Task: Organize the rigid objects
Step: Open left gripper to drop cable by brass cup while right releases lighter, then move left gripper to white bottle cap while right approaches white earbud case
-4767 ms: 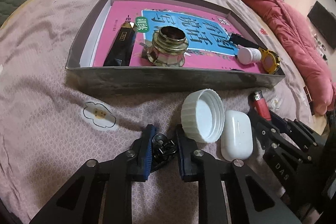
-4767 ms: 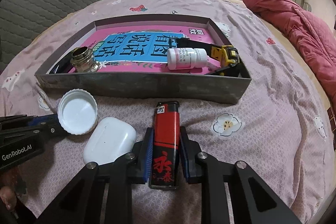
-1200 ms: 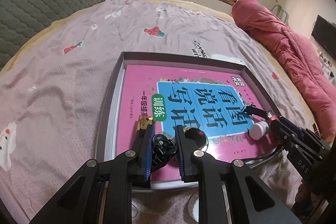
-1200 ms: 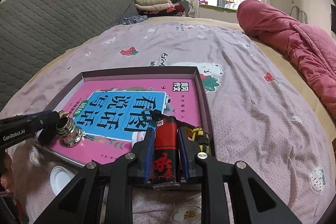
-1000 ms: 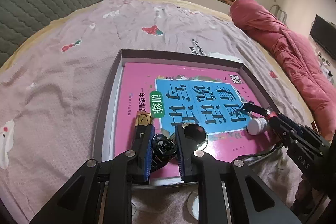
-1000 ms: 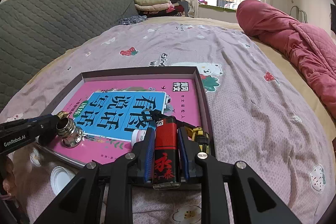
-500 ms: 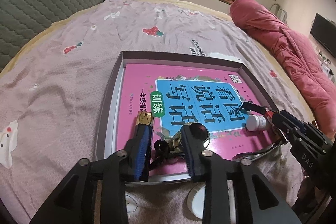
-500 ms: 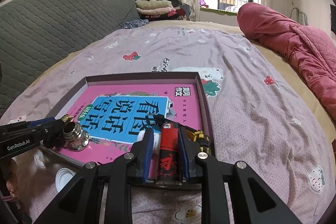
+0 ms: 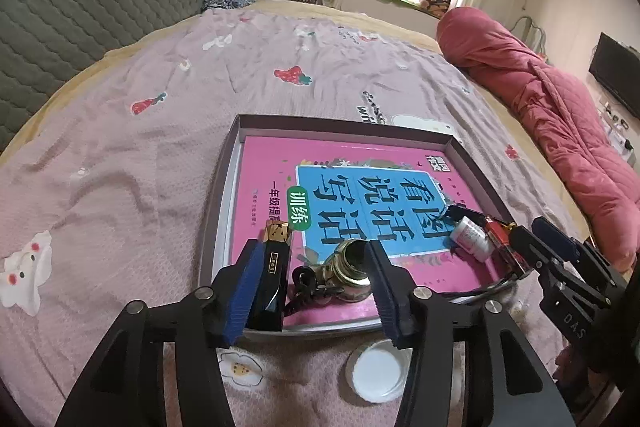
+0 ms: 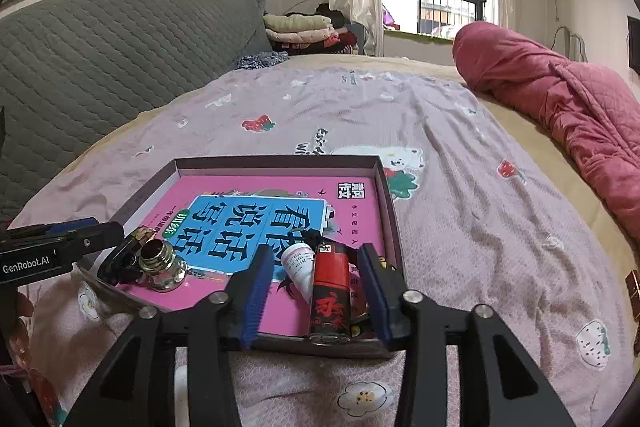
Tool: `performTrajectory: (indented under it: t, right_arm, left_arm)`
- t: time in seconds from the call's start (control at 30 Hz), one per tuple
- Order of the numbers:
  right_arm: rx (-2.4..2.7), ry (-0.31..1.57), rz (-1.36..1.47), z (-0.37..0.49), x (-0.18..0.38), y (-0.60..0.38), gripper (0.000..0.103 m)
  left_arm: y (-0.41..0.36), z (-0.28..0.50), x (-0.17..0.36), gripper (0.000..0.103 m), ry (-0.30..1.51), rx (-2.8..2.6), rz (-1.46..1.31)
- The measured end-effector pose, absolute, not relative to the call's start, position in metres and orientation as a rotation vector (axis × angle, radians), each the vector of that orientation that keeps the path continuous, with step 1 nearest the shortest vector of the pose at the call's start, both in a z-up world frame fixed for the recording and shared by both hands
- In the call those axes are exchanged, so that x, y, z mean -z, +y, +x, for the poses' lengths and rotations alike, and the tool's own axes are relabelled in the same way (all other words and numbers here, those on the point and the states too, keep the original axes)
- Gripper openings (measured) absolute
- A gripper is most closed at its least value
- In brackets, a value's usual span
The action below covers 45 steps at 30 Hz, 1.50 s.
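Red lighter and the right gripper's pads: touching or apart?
Apart. The right wrist view shows the opening right gripper with pink book visible between each pad and the red lighter lying in the box.

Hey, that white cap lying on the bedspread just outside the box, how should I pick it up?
Take the white cap by its rim, coming straight down from above with one gripper finger inside and one outside. It lies flat and open side up, probably too wide and low to grip well from the side.

Home bedroom: bed (image 10: pixel 460 155), folded clothes (image 10: pixel 304 27)
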State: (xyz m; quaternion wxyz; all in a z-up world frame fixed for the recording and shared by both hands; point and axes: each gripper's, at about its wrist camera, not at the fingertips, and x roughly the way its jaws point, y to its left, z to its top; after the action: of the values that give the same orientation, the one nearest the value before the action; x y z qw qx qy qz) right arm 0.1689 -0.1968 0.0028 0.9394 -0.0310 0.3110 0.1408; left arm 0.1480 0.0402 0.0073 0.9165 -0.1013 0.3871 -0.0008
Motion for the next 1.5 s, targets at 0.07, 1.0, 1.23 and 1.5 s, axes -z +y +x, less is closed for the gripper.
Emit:
performTrajectory:
  t: [0.07, 1.0, 1.23, 1.5]
  right_arm:
    - [-0.289, 0.627, -0.075, 0.166, -0.004, -0.196, 0.051]
    - [-0.326, 0.702, -0.071, 0.109, -0.008, -0.181, 0.052]
    - [-0.337, 0.747, -0.076, 0.096, 0.000, -0.179, 0.052]
    - [-0.363, 0.780, -0.104, 0.082, 0.007, -0.168, 0.052]
  left_arm:
    - [0.041, 0.146, -0.010, 0.056, 0.794, -0.003, -0.206]
    - [0.027, 0.097, -0.034, 0.059, 0.805, 0.039, -0.149]
    - [0.024, 0.092, -0.028, 0.059, 0.833, 0.049, -0.132]
    - [0.018, 0.087, -0.020, 0.059, 0.875, 0.067, -0.117]
